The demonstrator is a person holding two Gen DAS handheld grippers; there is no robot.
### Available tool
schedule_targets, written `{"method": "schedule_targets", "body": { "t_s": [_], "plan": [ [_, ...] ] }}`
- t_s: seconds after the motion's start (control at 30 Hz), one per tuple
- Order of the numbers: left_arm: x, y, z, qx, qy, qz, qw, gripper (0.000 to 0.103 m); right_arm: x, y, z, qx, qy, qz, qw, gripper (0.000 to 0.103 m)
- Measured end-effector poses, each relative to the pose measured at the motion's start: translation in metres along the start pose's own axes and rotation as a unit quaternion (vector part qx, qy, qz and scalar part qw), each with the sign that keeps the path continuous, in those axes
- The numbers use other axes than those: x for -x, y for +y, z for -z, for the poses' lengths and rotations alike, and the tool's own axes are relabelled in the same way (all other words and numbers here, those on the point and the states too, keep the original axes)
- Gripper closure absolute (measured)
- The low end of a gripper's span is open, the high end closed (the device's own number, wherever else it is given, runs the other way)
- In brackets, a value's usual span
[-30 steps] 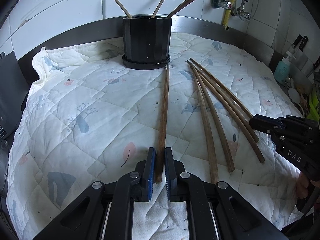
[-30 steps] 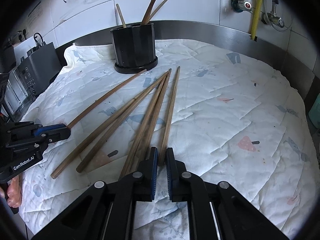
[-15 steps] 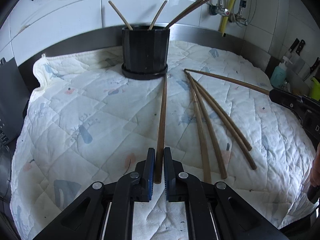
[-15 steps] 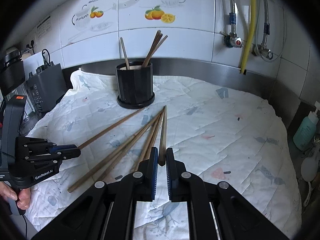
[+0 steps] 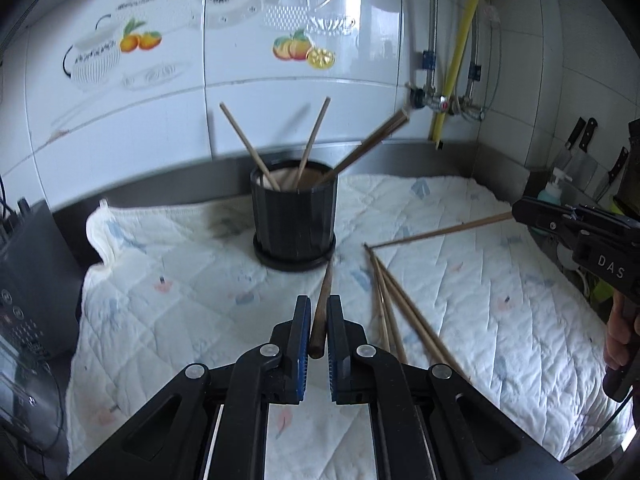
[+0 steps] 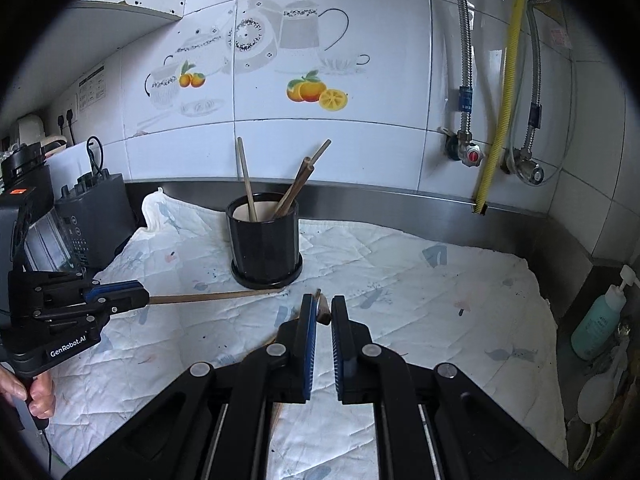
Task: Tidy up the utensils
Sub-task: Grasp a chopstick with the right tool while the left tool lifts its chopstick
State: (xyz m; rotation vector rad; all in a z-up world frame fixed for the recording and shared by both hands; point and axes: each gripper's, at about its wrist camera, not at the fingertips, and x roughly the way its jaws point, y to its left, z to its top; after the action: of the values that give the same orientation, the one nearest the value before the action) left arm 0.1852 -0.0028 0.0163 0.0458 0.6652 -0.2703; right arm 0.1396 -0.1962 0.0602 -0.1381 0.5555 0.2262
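A black ribbed holder [image 5: 294, 216] with several wooden chopsticks in it stands on a saucer at the back of the quilted cloth; it also shows in the right wrist view [image 6: 264, 240]. My left gripper [image 5: 319, 334] is shut on one chopstick [image 5: 323, 300], held up off the cloth and pointing at the holder's base. My right gripper [image 6: 324, 316] is shut on another chopstick [image 6: 321, 307], seen from the left wrist view as a stick [image 5: 436, 232] lifted above the cloth. Several more chopsticks [image 5: 400, 304] lie on the cloth to the right.
A white quilted cloth [image 5: 480, 300] covers the counter. A dark appliance [image 5: 24, 280] stands at the left edge. A teal soap bottle [image 6: 598, 320] and knives [image 5: 580, 140] are at the right. Pipes and a yellow hose [image 6: 500, 100] run down the tiled wall.
Both grippers have risen and tilted up, lifting their chopsticks off the cloth. The cameras now look at the wall above the holder. The rest of the chopsticks stay on the cloth.
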Motion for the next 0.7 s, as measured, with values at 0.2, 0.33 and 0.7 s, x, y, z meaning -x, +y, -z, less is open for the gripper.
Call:
{"method": "schedule_targets", "body": {
  "t_s": [0.2, 0.33, 0.7],
  "plan": [
    [0.002, 0.006, -0.034, -0.005, -0.018, -0.001, 0.9998, 0.095, -0.004, -0.006, -0.018, 0.0, 0.001, -0.01, 1.0, 0.093],
    [0.007, 0.008, -0.053, -0.013, -0.031, -0.004, 0.9994, 0.095, -0.004, -0.008, -0.028, 0.006, 0.0, -0.012, 1.0, 0.093],
    [0.03, 0.012, -0.095, -0.033, -0.059, -0.008, 0.9977, 0.097, 0.007, -0.002, -0.06, 0.043, -0.015, -0.022, 0.999, 0.094]
  ]
}}
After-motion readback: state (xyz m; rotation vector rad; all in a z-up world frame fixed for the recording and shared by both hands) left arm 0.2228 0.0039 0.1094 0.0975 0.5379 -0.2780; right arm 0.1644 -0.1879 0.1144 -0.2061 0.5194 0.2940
